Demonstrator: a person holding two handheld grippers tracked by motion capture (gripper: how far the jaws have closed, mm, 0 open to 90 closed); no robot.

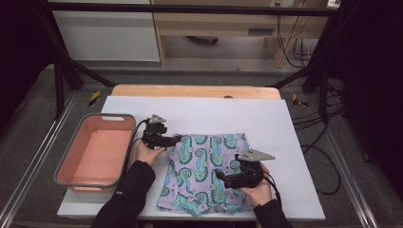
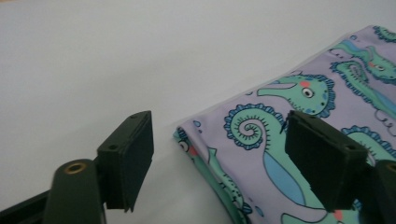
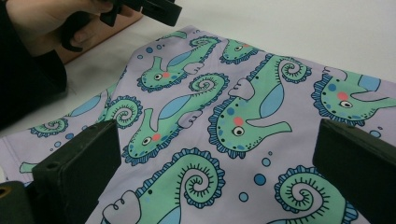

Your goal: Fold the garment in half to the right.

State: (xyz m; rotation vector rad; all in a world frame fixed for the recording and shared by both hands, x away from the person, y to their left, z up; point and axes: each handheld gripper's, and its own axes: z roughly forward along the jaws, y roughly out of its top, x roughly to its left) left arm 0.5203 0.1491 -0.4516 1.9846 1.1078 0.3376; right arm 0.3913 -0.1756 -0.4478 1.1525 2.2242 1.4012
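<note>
Work surface: white sheet (image 1: 266, 118) laid over a wooden table (image 1: 195, 90), with dark frame legs and loose cables on the floor behind.
Left gripper (image 1: 177, 139): jaws apart, empty, straddling the folded cloth's upper left corner; in the left gripper view one jaw is over the bare sheet and the other over the print.
Right gripper (image 1: 219, 175): jaws apart, empty, low over the cloth's right-hand part and aimed across it toward the left hand (image 1: 148, 153).
Folded cloth (image 1: 206, 171): lilac fabric with green seahorses, lying flat near the table's front edge; layered edges show at its corner (image 2: 183, 135).
Basin (image 1: 116, 117): pink, grey-rimmed, empty, well to the left of the cloth.
Risk, partial grip: closing at the corner may catch the top layer alone, so the fold would open.
Risk, bunching: a jaw pressed onto flat fabric would likely wrinkle it.
Risk, uneven lift: one-sided pull would likely skew the fold.
</note>
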